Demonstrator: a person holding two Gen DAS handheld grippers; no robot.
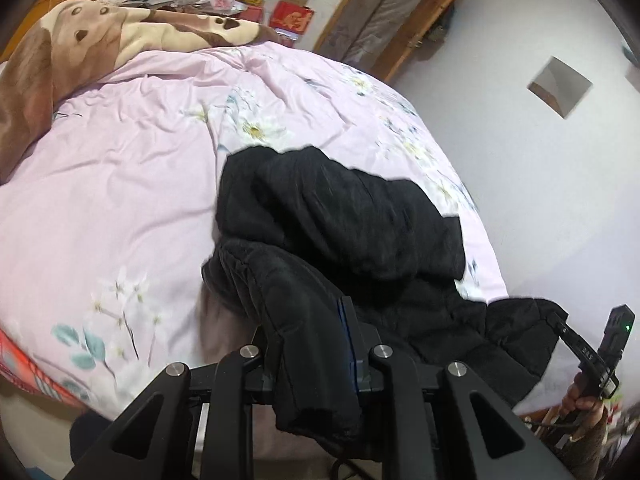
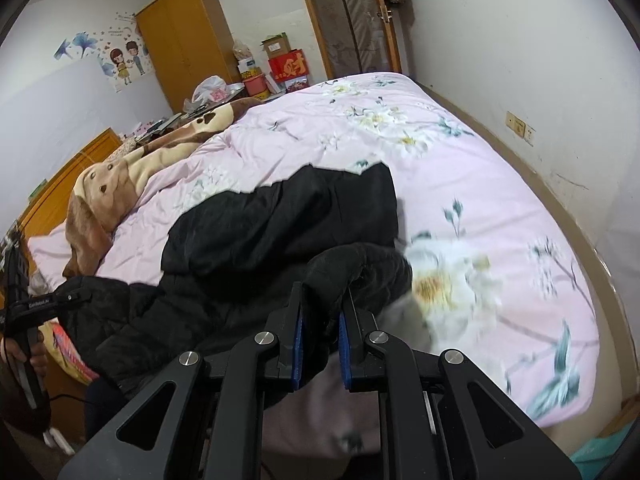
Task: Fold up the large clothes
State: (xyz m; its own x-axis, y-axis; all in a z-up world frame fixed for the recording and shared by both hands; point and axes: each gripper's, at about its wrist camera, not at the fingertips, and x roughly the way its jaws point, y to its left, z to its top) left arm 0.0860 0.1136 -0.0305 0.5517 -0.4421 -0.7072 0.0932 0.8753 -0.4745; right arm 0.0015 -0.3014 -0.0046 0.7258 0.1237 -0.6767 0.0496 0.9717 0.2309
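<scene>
A black padded jacket (image 1: 344, 216) lies across the near edge of the bed, partly doubled over; it also shows in the right wrist view (image 2: 280, 216). My left gripper (image 1: 312, 320) is shut on a fold of the jacket, which drapes down between and over its fingers. My right gripper (image 2: 322, 304) is shut on another fold of the jacket at the bed's edge. The right gripper shows at the left wrist view's far right (image 1: 560, 320), and the left gripper at the right wrist view's far left (image 2: 86, 294).
The bed has a pink floral quilt (image 2: 460, 184) and a brown and cream plush blanket (image 1: 100, 40) near the headboard. A wooden wardrobe (image 2: 188, 40), boxes (image 2: 286, 64) and a door frame (image 2: 352, 20) stand beyond the bed. A white wall (image 2: 520, 60) runs along its right side.
</scene>
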